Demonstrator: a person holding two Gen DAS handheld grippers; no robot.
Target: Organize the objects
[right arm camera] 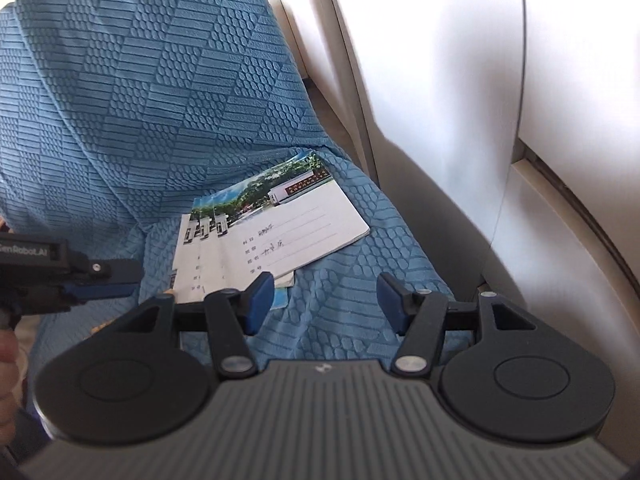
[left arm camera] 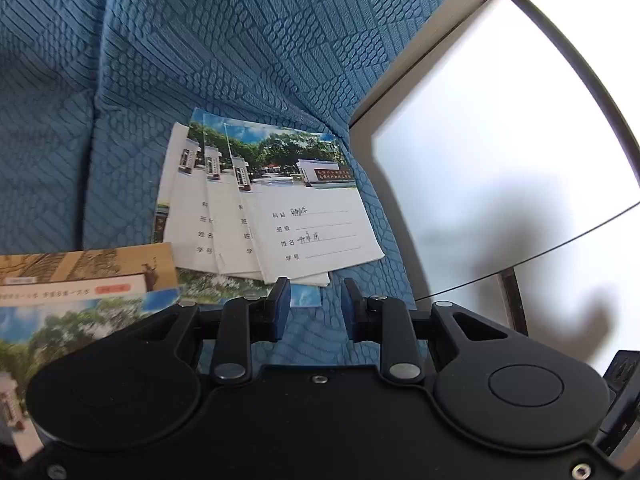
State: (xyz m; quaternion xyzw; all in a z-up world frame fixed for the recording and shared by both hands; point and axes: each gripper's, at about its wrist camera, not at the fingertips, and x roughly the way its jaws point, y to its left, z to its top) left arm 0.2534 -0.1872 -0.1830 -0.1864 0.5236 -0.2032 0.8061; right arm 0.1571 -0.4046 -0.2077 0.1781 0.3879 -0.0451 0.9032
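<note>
Several notebooks (fanned), blue cover, gripper

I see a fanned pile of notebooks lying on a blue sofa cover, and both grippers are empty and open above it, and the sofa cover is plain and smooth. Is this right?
Not quite: the sofa cover is not smooth; it is embossed with stripes and ovals, as the right wrist view shows. The notebooks are fanned, and the left gripper and right gripper are open and empty.

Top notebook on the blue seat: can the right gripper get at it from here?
Probably yes. The right gripper is open and empty, the top notebook lies uncovered just ahead on the blue cover, and the left gripper sits off to the side.
</note>
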